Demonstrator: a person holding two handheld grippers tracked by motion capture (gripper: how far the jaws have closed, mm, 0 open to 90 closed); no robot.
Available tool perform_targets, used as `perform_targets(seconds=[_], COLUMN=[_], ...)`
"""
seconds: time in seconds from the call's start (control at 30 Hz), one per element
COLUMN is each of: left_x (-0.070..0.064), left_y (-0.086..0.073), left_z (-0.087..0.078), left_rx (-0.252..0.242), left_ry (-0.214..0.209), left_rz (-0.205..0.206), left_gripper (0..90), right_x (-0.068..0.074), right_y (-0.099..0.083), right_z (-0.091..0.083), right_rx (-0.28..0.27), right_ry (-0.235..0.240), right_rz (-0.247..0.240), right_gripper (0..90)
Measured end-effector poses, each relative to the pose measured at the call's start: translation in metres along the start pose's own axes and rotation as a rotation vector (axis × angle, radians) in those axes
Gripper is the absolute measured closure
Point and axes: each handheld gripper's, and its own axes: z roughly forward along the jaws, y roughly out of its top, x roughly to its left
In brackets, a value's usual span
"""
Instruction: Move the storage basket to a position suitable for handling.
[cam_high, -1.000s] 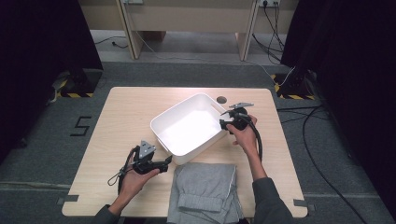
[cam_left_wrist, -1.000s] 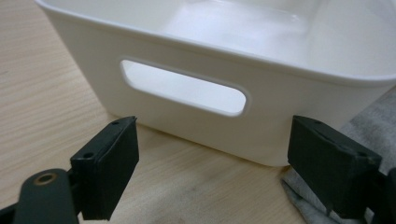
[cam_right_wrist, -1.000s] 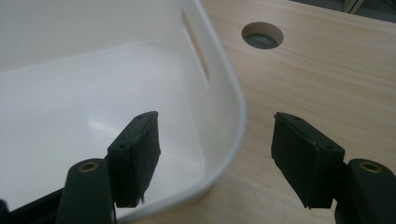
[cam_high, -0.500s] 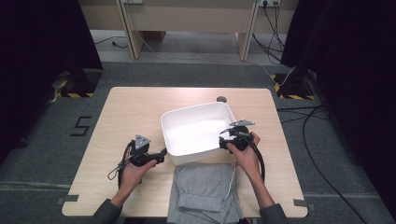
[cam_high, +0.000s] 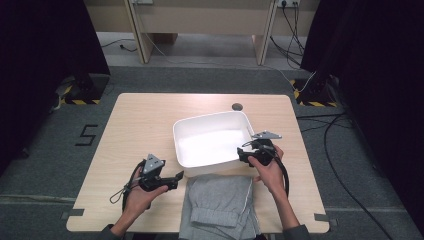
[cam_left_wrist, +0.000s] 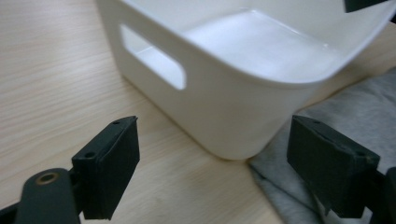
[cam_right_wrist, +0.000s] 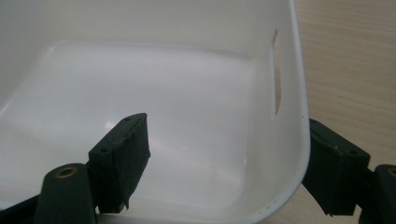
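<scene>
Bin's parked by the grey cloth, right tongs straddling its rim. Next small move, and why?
Probably back the right tongs off the white bin: the jaws stand open astride its corner wall, one inside, one outside, not clamped, and the bin sits flat on the table against the folded grey garment. The left tongs, open and empty, face the garment's edge, likely next to grasp it.

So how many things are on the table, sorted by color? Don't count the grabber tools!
White: 1, the plastic bin
Grey: 1, the folded cloth
Total: 2 things on the wooden table
</scene>
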Motion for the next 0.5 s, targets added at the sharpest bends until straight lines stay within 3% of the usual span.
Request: perform_targets(seconds=[0.1, 0.17, 0.27, 0.5], left_x=[-0.005, -0.006, -0.01, -0.002], left_y=[0.004, 0.007, 0.011, 0.014], left_z=[0.006, 0.011, 0.015, 0.029], left_rx=[-0.015, -0.009, -0.016, -0.007], left_ry=[0.021, 0.006, 0.012, 0.022], left_rz=[0.025, 0.016, 0.048, 0.006], left_gripper=[16.2, 14.7, 17.9, 19.3], right_x=[0.003, 0.003, 0.005, 0.005], right_y=[-0.003, -0.004, -0.006, -0.005], right_z=[-0.002, -0.002, -0.002, 0.003], right_rx=[0.002, 0.003, -0.002, -0.009], right_ry=[0.007, 0.01, 0.026, 0.031], right_rz=[0.001, 0.006, 0.014, 0.025], right_gripper=[22.4, 22.1, 21.3, 18.6])
